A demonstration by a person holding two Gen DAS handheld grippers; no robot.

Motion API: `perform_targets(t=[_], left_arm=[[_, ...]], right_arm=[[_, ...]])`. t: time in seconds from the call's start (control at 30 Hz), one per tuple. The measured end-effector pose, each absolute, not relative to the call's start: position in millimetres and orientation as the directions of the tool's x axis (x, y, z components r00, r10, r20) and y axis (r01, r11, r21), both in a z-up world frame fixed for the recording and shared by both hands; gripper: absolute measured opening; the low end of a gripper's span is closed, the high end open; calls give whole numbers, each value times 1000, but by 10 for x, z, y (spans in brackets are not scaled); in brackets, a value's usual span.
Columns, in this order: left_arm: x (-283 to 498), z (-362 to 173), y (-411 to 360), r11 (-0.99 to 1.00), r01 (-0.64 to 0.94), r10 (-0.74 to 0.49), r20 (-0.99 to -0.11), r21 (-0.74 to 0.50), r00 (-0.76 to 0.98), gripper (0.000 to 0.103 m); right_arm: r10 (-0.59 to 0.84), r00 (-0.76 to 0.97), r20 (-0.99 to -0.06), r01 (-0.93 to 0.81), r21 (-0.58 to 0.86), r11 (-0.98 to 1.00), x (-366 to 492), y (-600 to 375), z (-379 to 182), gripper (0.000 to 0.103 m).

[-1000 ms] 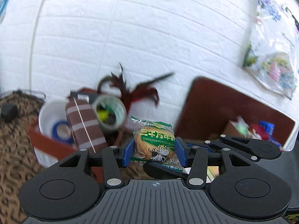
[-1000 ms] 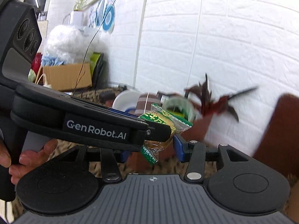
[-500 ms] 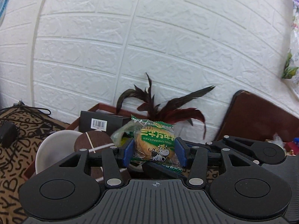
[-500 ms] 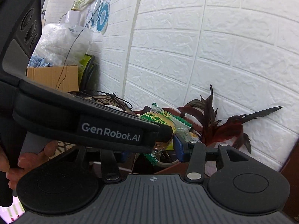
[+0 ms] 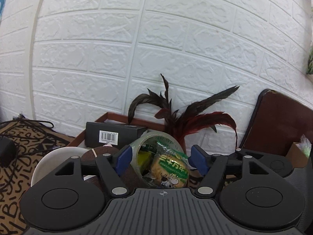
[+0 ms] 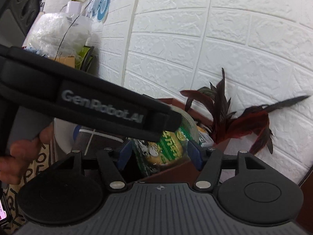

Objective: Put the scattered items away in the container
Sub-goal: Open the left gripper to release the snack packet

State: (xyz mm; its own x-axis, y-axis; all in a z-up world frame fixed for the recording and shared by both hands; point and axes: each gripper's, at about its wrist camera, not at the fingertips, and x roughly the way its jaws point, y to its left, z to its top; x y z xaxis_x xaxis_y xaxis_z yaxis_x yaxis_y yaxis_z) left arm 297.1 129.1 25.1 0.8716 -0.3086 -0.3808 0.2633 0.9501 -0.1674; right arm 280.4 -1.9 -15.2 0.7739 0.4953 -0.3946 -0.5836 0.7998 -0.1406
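- Two grippers are seen over one snack packet (image 5: 169,173), a green-printed wrapper with a round cake inside, low in the centre of both wrist views.
- The left gripper (image 5: 160,159) is spread: its blue pads (image 5: 123,157) stand clear of the packet on both sides, the jaws having just been opening with the packet between them.
- The right gripper (image 6: 159,154) is likewise spread, its jaws also having just been opening; the packet (image 6: 164,148) lies between its pads without being pressed.
- The packet is seen just in front of a tape roll (image 5: 154,148) and above the contents of the brown container (image 5: 109,117); whether it rests there or is falling cannot be told.
- The packet's long axis runs roughly up and down in the left view, tilted toward lower right; both grippers are about equally near.
- Release appears done; the coming move is judged to be a withdrawal of both grippers, back from the container.
- Within the container a black box (image 5: 115,134), a white bowl (image 5: 56,160) and dark red feathers (image 5: 195,117) are seen.
- A patterned cloth (image 5: 29,148) covers the counter at lower left, and a white brick-textured wall (image 5: 156,49) fills the upper frame.
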Motion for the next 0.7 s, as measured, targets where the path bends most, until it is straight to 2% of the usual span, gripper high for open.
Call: perform_targets(t=[0.13, 0.27, 0.3, 0.37, 0.4, 0.47, 0.7], left_arm=[[2943, 262, 1248, 952, 265, -303, -373, -152, 877, 91], [2928, 250, 1214, 954, 266, -299, -381, -136, 875, 91], [2919, 250, 1212, 954, 268, -300, -384, -136, 874, 92], [2890, 259, 1204, 951, 274, -308, -396, -140, 865, 96], [2864, 272, 1203, 949, 279, -314, -406, -145, 858, 98], [2770, 307, 1212, 943, 293, -333, -409, -159, 850, 103], [2373, 425, 1137, 944, 288, -329, -425, -159, 843, 103]], right_arm=[[494, 775, -395, -574, -111, 811, 2790, -81, -158, 71], [491, 774, -400, -573, -111, 812, 2760, -96, -146, 73], [491, 773, -401, -573, -110, 812, 2749, -97, -138, 75], [496, 770, -400, -576, -103, 811, 2720, -99, -113, 92], [486, 777, -399, -568, -111, 816, 2702, -96, -99, 92], [454, 797, -398, -542, -140, 829, 2654, -91, -68, 101], [480, 788, -385, -543, -68, 837, 2406, -236, 79, 103]])
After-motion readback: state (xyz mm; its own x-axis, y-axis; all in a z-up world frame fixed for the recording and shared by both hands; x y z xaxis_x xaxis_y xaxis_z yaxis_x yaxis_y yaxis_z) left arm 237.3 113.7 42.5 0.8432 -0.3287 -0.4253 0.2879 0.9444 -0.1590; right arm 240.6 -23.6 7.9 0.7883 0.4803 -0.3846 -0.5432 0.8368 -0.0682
